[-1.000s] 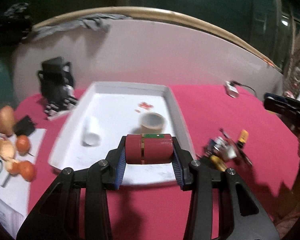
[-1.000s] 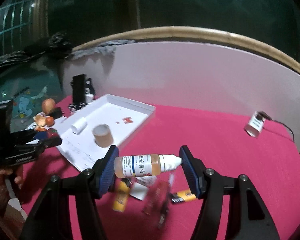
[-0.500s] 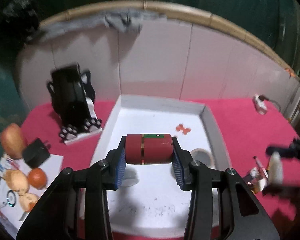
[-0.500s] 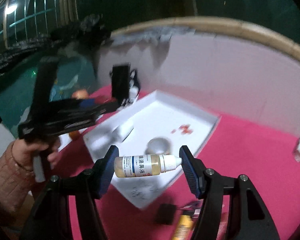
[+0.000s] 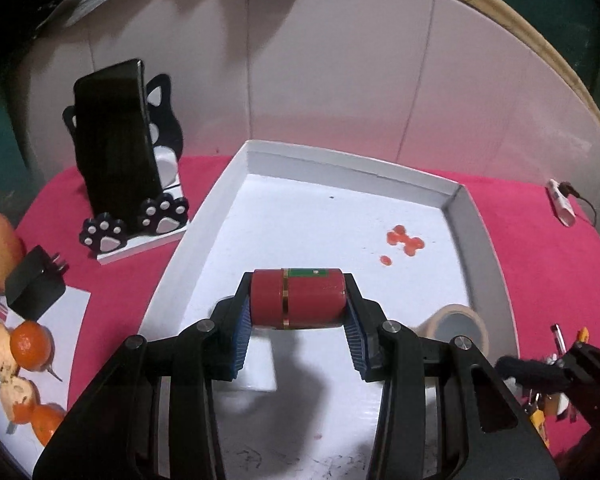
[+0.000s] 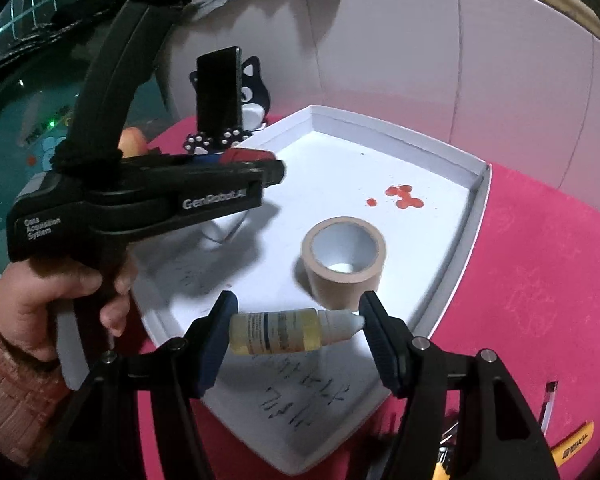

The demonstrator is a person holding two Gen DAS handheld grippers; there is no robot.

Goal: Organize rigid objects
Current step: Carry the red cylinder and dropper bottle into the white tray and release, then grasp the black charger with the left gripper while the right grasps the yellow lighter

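Risk: my left gripper clamps red canister, right gripper clamps dropper bottle end-to-end, both over tray; tip grip may slip, btl could hit tape roll.

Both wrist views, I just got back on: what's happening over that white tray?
A person holds a gripper in each hand above the white tray. The left gripper is clamped on a red cylinder lying crosswise between its pads. The right gripper grips a small dropper bottle end to end. Both are held over the tray, not yet set down. A roll of tape already stands in the tray.
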